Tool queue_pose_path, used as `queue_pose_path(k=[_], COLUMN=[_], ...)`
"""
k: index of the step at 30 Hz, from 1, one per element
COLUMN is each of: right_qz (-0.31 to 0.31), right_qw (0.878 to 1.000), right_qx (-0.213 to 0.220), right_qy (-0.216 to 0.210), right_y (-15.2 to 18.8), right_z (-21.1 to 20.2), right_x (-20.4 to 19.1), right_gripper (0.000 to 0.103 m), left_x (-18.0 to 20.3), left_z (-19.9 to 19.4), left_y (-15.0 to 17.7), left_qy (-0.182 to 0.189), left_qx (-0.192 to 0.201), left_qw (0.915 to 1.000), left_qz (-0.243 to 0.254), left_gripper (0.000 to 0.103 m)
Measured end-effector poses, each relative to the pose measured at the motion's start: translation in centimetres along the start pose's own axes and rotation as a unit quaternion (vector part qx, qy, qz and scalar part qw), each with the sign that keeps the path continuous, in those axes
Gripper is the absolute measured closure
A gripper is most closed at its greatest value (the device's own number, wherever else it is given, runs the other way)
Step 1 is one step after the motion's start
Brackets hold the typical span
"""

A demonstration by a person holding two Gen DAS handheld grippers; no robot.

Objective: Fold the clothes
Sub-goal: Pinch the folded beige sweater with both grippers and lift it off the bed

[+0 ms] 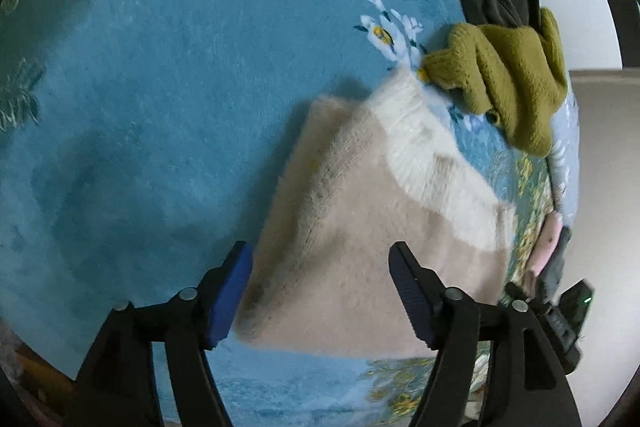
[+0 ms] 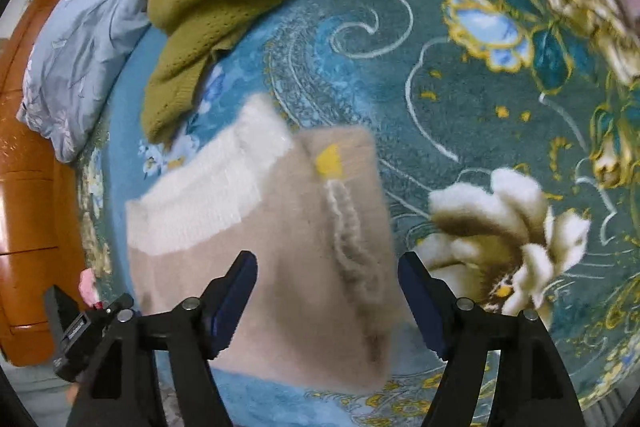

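The folded sweater [image 1: 352, 227] lies on the blanket [image 1: 140, 107], near its edge beside the olive knit [image 1: 504, 83]. Left gripper [image 1: 320, 291] and right gripper [image 2: 326, 301] stand spread, holding nothing. Risk: descending fingers may snag the fluffy pile and undo the fold.

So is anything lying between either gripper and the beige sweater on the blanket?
Nothing visible. The left gripper and the right gripper both hang over the beige sweater with jaws open and only air between. The olive sweater lies beyond it, touching just its white band.
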State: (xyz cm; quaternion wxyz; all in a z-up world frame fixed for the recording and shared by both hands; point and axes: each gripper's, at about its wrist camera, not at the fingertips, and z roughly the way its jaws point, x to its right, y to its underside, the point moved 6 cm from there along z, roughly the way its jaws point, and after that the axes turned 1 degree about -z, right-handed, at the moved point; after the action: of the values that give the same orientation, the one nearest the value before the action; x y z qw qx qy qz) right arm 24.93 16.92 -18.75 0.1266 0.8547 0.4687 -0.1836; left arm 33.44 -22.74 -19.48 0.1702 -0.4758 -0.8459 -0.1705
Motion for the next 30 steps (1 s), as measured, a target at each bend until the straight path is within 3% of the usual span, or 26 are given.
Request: queue_pose_path(k=[4, 8, 11, 14, 22, 24, 27, 29, 30], right_qz=[0.018, 0.018, 0.021, 0.025, 0.027, 0.019, 0.020, 0.026, 0.030], right_qw=[0.999, 0.998, 0.996, 0.994, 0.993, 0.993, 0.993, 0.993, 0.992], right_qx=[0.002, 0.003, 0.000, -0.018, -0.047, -0.053, -0.060, -0.062, -0.063], right_qy=[-0.040, -0.063, -0.081, -0.107, -0.107, -0.106, -0.098, -0.099, -0.101], right_y=[0.2, 0.3, 0.3, 0.3, -0.5, -0.6, -0.4, -0.3, -0.2], right_z=[0.5, 1.2, 1.8, 2.8, 4.7, 4.7, 4.6, 4.6, 4.5], right_x=[0.6, 1.2, 1.5, 1.7, 2.6, 2.5, 2.6, 2.4, 2.3], right_gripper=[0.015, 0.001, 0.000, 0.000, 0.001, 0.004, 0.016, 0.034, 0.037], left_x=[-0.4, -0.5, -0.4, -0.5, -1.0, -1.2, -1.3, -1.3, -1.4], left_z=[0.7, 0.9, 1.4, 2.7, 5.2, 5.3, 5.5, 5.5, 5.4], left_y=[-0.5, -0.8, -1.1, -1.2, -1.4, -1.4, -1.2, -1.0, -0.8], left_qy=[0.037, 0.013, 0.006, 0.024, 0.038, 0.049, 0.061, 0.064, 0.065], left_qx=[-0.007, -0.011, -0.022, -0.056, -0.076, -0.069, -0.063, -0.058, -0.055], left_qw=[0.9988, 0.9999, 0.9996, 0.9981, 0.9964, 0.9964, 0.9960, 0.9961, 0.9962], left_qz=[-0.033, -0.002, 0.015, 0.002, -0.002, -0.008, -0.015, -0.017, -0.020], left_gripper=[0.021, 0.020, 0.020, 0.020, 0.021, 0.021, 0.030, 0.032, 0.035])
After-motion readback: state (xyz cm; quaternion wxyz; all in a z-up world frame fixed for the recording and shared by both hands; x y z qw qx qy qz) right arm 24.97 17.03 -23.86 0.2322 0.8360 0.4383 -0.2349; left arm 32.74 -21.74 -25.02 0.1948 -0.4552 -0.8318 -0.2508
